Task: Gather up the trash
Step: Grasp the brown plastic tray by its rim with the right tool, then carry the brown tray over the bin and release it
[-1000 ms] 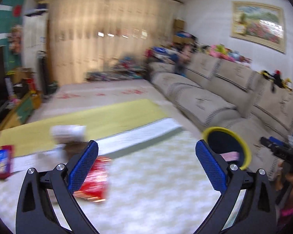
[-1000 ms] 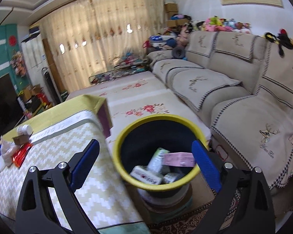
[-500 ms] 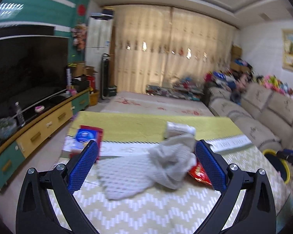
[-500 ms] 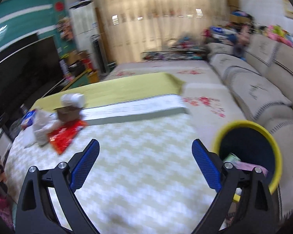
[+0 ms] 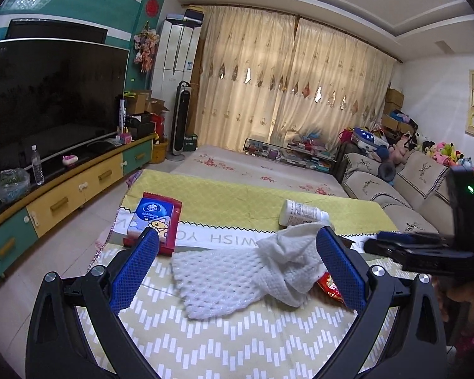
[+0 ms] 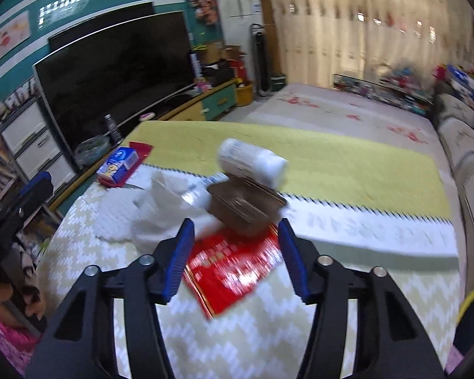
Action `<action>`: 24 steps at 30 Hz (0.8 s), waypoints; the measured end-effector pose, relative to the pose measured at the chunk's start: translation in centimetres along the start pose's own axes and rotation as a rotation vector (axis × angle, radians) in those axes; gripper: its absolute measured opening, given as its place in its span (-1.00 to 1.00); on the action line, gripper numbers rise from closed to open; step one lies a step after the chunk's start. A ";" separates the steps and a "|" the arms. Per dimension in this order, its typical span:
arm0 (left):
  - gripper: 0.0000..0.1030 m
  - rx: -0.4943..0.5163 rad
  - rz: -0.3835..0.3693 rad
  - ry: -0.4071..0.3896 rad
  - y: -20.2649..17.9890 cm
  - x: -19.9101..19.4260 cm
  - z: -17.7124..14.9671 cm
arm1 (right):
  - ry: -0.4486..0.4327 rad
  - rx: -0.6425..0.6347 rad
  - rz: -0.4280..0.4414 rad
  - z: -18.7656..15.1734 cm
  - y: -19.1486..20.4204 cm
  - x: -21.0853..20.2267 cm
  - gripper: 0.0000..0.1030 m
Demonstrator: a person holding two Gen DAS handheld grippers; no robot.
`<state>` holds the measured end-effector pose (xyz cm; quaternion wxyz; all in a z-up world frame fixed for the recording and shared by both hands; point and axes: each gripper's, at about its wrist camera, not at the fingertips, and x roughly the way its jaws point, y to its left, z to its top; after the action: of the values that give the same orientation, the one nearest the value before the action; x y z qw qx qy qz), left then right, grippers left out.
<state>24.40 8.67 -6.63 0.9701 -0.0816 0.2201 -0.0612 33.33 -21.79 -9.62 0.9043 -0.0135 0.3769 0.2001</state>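
- The left hand-held gripper (image 5: pixel 237 271) stands wide open with nothing between its pads, low over the counter (image 5: pixel 252 341) with its zigzag-patterned cloth.
- Straight ahead of it, between the two blue pads, lies a white foam net (image 5: pixel 218 281) with a crumpled white tissue (image 5: pixel 292 259) on its right end; neither pad touches them.
- Just beyond its left pad lies a red-and-blue tissue pack (image 5: pixel 156 221); beyond its right pad a white bottle (image 5: pixel 301 213) lies on its side on the yellow part of the cloth.
- A corner of a red wrapper (image 5: pixel 330 284) shows just beside its right pad, under the tissue.
- The right hand-held gripper (image 6: pixel 235 255) is about half open; its jaws have just been closing, and nothing is gripped between them.
- Below and between its pads the red wrapper (image 6: pixel 233 271) lies flat on the counter (image 6: pixel 268 331); the pads do not press on it.
- Just ahead of it stands a small brown cardboard tray (image 6: pixel 246 203), with the white bottle (image 6: pixel 251 162) behind that.
- To the left of its left pad lie the foam net and tissue (image 6: pixel 161 211); the tissue pack (image 6: pixel 118 162) lies farther off on that side.
- The yellow rim of a bin (image 6: pixel 472 297) shows at the far right of this view, off the counter's edge.
- The right wrist view is blurred.
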 end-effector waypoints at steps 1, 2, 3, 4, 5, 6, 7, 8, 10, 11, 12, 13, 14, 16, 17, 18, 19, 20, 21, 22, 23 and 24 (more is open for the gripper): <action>0.91 0.000 -0.001 0.000 0.0 0.0 0.0 | 0.006 -0.008 0.002 0.2 0.1 0.6 -0.13; 0.91 0.001 0.000 -0.002 0.0 0.0 -0.1 | 0.019 -0.017 0.004 0.6 0.3 1.3 -0.20; 0.91 0.001 -0.001 -0.004 0.0 0.0 -0.1 | 0.031 -0.022 0.005 0.8 0.3 1.8 -0.26; 0.91 0.000 -0.001 -0.005 0.1 0.0 -0.1 | 0.043 -0.029 0.007 1.0 0.4 2.4 -0.27; 0.91 0.000 -0.001 -0.006 0.1 0.0 -0.2 | 0.058 -0.036 0.010 1.2 0.4 3.0 -0.30; 0.91 -0.001 -0.002 -0.004 0.0 -0.1 0.0 | 0.070 -0.041 0.009 1.3 0.4 3.5 -0.31; 0.91 -0.001 -0.003 -0.003 0.0 -0.1 0.0 | 0.080 -0.046 0.010 1.3 0.3 3.9 -0.31; 0.91 -0.002 -0.004 0.001 0.0 0.0 0.0 | 0.091 -0.055 0.013 1.4 0.3 4.4 -0.31; 0.91 0.000 -0.005 0.006 -0.1 0.0 -0.1 | 0.110 -0.072 0.017 1.5 0.2 5.2 -0.31; 0.91 0.002 -0.006 0.007 -0.2 0.0 -0.1 | 0.119 -0.078 0.017 1.5 0.2 5.6 -0.31; 0.91 0.004 -0.006 0.007 -0.2 0.1 -0.2 | 0.128 -0.086 0.017 1.5 0.1 5.8 -0.31; 0.91 0.007 -0.005 0.007 -0.3 0.1 -0.2 | 0.133 -0.094 0.018 1.3 0.1 6.0 -0.31; 0.91 0.007 -0.004 0.007 -0.3 0.1 -0.2 | 0.139 -0.109 0.017 1.1 0.2 6.1 -0.33; 0.91 0.008 -0.004 0.008 -0.4 0.1 -0.2 | 0.143 -0.126 0.012 1.0 0.2 6.3 -0.58; 0.91 0.011 -0.003 0.010 -0.5 0.1 -0.3 | 0.143 -0.126 0.011 0.9 0.2 6.3 -0.79; 0.91 0.013 -0.002 0.011 -0.5 0.1 -0.3 | 0.139 -0.126 0.007 0.9 0.3 6.3 -0.90; 0.91 0.014 -0.001 0.013 -0.5 0.2 -0.3 | 0.129 -0.129 0.001 0.9 0.3 6.1 -0.91; 0.91 0.014 0.000 0.013 -0.5 0.2 -0.3 | 0.115 -0.130 0.001 0.8 0.4 5.7 -0.92; 0.91 0.013 -0.001 0.014 -0.5 0.2 -0.3 | 0.105 -0.127 0.008 0.8 0.4 5.3 -0.92; 0.91 0.013 -0.002 0.013 -0.5 0.2 -0.3 | 0.093 -0.120 0.017 0.7 0.3 4.7 -0.92; 0.91 0.012 -0.003 0.013 -0.5 0.2 -0.3 | 0.086 -0.117 0.020 0.7 0.3 4.3 -0.92; 0.91 0.013 -0.003 0.013 -0.5 0.2 -0.3 | 0.073 -0.111 0.025 0.6 0.2 3.6 -0.92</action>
<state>24.38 8.16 -6.86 0.9690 -0.0753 0.2261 -0.0647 35.92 -20.25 -11.63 0.8852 -0.0659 0.3980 0.2315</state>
